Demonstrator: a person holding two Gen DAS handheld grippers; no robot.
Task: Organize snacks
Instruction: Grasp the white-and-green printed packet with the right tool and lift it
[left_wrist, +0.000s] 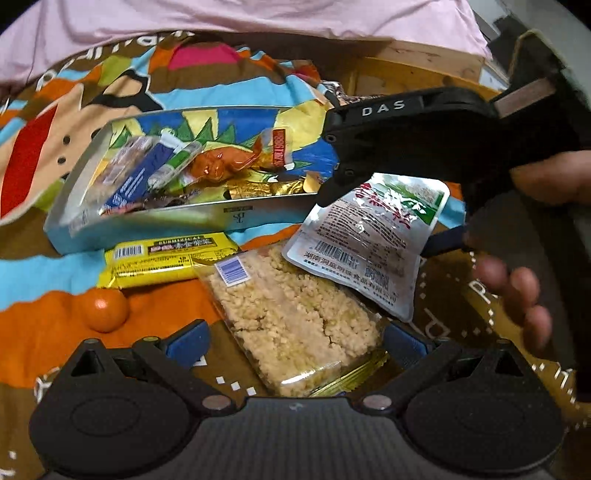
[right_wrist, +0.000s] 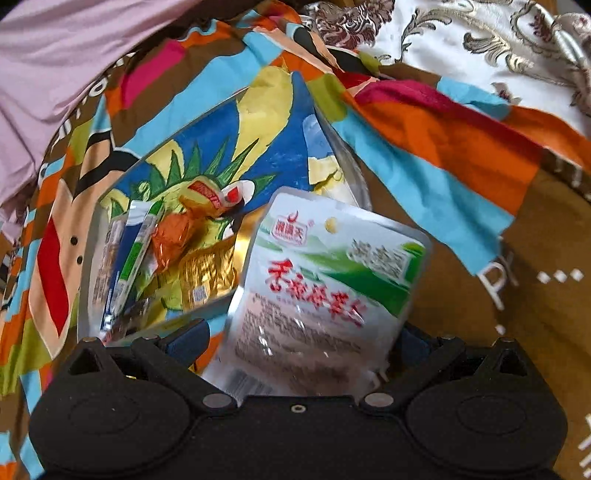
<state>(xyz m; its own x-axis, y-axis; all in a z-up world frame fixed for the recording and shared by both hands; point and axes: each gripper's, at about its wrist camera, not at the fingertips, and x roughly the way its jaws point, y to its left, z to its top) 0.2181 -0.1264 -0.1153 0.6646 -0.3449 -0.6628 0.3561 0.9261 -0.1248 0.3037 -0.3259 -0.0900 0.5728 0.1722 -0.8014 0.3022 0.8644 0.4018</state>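
Observation:
A shallow metal tin (left_wrist: 236, 214) with a painted inside holds several small wrapped snacks; it also shows in the right wrist view (right_wrist: 343, 162). My right gripper (right_wrist: 299, 343) is shut on a white and green snack pouch (right_wrist: 328, 280) and holds it by the tin's near right corner. The pouch (left_wrist: 369, 236) and right gripper (left_wrist: 373, 184) show in the left wrist view. My left gripper (left_wrist: 295, 341) is open around a clear pack of crumbly rice cake (left_wrist: 291, 317) that lies on the cloth. A yellow bar (left_wrist: 170, 258) and a small orange (left_wrist: 105, 308) lie left of it.
A colourful patterned cloth (left_wrist: 44, 266) covers the surface. A pink sheet (left_wrist: 258, 14) lies at the far side. A white floral fabric (right_wrist: 480, 40) lies at the far right in the right wrist view.

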